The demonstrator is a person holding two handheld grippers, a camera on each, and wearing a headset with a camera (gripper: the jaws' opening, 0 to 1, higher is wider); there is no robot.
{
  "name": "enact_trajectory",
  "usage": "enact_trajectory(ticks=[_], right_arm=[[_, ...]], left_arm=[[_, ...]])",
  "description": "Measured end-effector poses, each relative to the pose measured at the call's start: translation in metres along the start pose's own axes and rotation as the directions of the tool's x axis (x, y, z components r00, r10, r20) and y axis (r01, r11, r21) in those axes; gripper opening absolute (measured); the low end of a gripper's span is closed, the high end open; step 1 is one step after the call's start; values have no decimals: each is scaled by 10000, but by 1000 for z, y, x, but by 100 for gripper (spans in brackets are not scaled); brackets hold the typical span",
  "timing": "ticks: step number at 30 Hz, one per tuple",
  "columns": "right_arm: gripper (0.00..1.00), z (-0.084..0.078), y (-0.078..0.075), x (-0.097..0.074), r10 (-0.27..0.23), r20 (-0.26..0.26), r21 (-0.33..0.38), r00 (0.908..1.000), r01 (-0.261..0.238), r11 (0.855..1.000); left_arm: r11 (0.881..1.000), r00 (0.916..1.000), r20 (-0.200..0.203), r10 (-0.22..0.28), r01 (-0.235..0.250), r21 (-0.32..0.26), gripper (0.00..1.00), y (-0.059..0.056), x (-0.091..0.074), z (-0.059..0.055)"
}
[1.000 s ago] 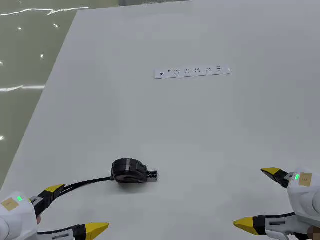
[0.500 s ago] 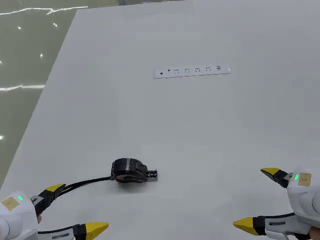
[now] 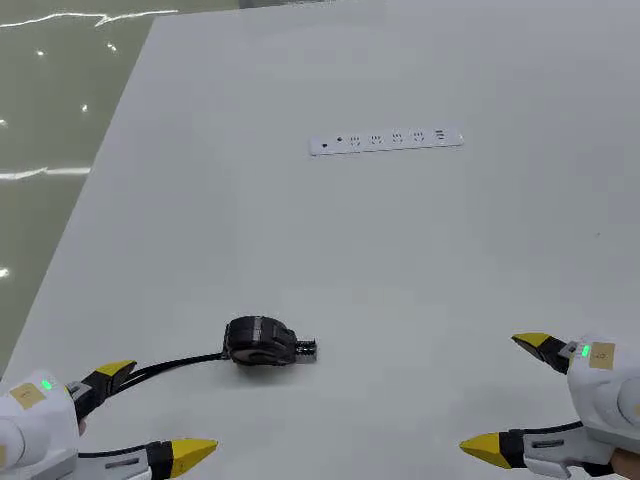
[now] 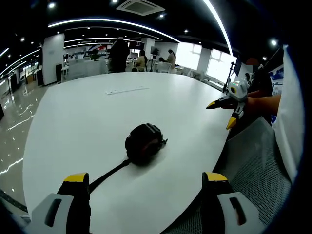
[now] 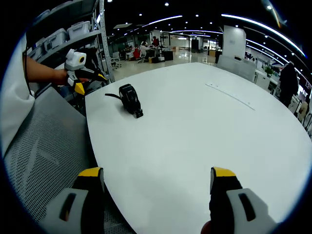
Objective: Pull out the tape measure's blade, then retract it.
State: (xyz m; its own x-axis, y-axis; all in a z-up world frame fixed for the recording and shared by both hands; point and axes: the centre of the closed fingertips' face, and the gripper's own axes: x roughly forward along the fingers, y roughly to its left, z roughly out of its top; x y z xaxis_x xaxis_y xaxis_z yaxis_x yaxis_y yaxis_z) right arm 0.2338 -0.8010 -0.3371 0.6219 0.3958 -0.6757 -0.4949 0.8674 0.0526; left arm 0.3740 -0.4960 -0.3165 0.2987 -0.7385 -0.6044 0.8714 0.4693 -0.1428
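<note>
Facing tape measure (image 4: 143, 143): left claw (image 4: 145, 177) agape

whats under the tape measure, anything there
The tape measure sits straight on the white table, and nothing shows from beneath it. Its black strap lies on the tabletop beside it. The spot under the case is covered, so that cannot be checked.

Left gripper (image 3: 157, 410) and right gripper (image 3: 505, 394) are white, with yellow-tipped black fingers (image 3: 188, 454) and green lights (image 3: 45, 385).
</note>
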Motion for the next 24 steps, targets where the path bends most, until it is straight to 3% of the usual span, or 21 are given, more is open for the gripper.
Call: enact_trajectory(ticks=[15,20,24], right_arm=[[90,6,2,24,541,322,59,9980,-544,9985],[90,8,1,27,581,357,-29,9977,-580,9983],[90,8,0,31,615,434,-42,9972,-614,9981]], left_arm=[[9974,9981,46,-607,605,390,91,-7,22,15],[9964,9974,17,-726,724,444,91,-5,22,14],[9960,9971,-126,-756,761,471,90,-2,25,6]])
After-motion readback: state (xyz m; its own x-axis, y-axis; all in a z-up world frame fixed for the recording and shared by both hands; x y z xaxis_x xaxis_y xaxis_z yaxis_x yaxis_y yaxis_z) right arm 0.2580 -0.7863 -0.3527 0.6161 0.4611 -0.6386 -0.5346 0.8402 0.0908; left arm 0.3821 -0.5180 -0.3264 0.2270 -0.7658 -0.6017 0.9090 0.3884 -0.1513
